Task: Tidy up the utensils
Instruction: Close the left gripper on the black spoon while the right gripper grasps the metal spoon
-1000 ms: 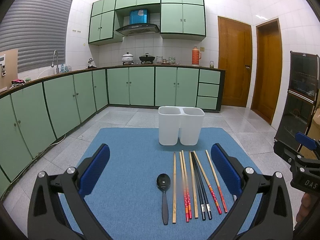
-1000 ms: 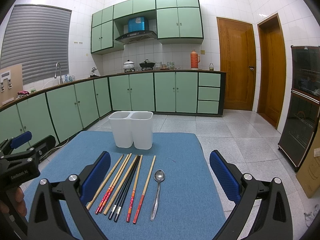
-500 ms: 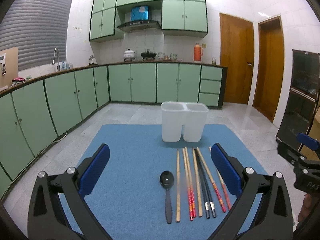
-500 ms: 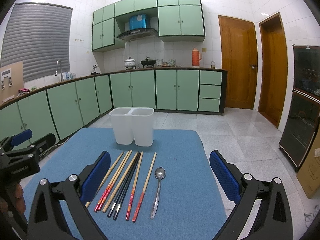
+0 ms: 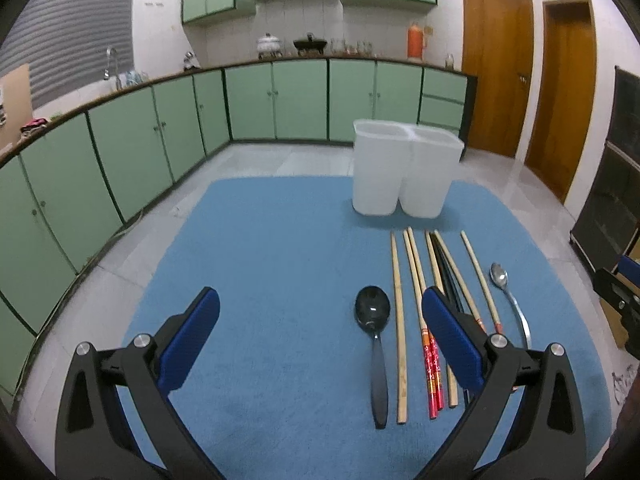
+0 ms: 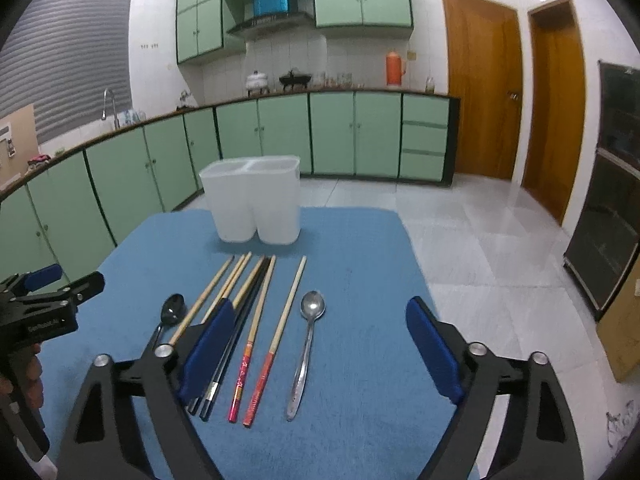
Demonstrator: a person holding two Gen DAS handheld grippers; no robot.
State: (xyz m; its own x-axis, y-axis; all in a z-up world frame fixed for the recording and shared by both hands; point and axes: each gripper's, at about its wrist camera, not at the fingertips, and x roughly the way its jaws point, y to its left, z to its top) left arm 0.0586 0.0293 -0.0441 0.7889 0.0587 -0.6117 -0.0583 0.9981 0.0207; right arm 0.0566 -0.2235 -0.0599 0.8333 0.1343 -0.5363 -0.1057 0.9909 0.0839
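— Two spoons, is it? Where do they lie?
— One black spoon point(image 5: 373, 320) at the left end of the row and one steel spoon point(image 6: 308, 340) at the right end, both flat on the blue mat point(image 5: 260, 272), with the chopsticks point(image 6: 256, 328) side by side between them.
— And the holder?
— A white two-compartment holder point(image 6: 256, 204) stands upright at the far edge of the mat, just beyond the chopstick tips. I can't see inside either compartment.
— What about the tongs?
— The left gripper point(image 5: 320, 340) hangs over the mat with its jaws spread wide, nothing between the pads. The right gripper point(image 6: 320, 348) also gapes, though its jaws have just been closing a little; the steel spoon and two red-ended chopsticks show in the gap below, untouched.
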